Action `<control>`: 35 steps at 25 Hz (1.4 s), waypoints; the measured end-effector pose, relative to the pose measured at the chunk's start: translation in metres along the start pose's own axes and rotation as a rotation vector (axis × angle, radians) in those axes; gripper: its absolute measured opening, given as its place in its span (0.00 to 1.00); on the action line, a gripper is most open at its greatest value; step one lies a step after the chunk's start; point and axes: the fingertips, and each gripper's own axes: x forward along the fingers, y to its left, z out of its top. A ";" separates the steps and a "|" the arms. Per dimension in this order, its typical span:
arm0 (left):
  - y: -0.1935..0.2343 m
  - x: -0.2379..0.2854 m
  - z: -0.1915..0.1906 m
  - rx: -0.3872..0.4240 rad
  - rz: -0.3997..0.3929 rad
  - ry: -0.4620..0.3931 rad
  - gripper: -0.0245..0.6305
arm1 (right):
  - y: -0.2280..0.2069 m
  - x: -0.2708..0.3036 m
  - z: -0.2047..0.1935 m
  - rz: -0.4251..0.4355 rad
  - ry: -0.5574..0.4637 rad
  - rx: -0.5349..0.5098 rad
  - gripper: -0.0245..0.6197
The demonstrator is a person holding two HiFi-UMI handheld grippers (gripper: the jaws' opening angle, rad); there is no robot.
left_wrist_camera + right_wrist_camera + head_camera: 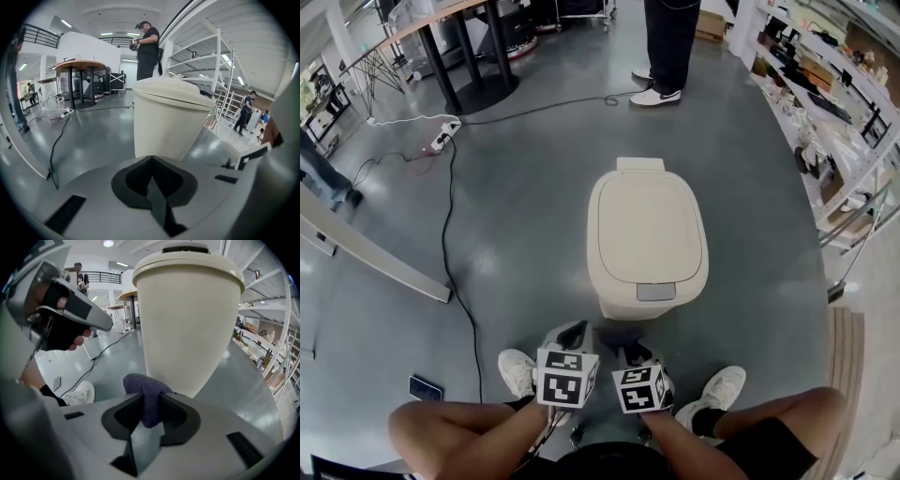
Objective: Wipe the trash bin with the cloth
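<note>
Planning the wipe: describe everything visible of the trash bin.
The trash bin is cream, plastic-looking, and tapers downward. Its rounded lid is shut, with a hinge block at the far edge and a grey tab at the near edge. It stands upright on the grey floor. The right gripper holds a purple cloth near it, seemingly not touching.

— What's the left gripper (151, 172) doing?
— Its jaws are pressed together with nothing between them. Just past them stands the cream trash bin (168, 119), lid down.
— And behind the bin?
— A person in dark clothes (148, 49) stands there. A round table (79, 65) is off to the left, a black cable (57, 138) trails over the grey floor (93, 136), and white shelves (206, 61) rise on the right.
</note>
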 end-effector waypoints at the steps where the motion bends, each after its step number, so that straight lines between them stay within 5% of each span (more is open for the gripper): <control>1: 0.004 -0.001 -0.002 -0.005 0.004 0.000 0.04 | 0.003 0.005 0.000 0.009 0.005 0.006 0.18; 16: 0.048 -0.001 -0.022 -0.047 0.047 0.023 0.04 | 0.023 0.067 0.016 0.024 0.034 0.065 0.18; 35: 0.015 0.018 -0.030 0.023 0.004 0.078 0.04 | -0.025 0.054 -0.003 -0.073 0.030 0.102 0.18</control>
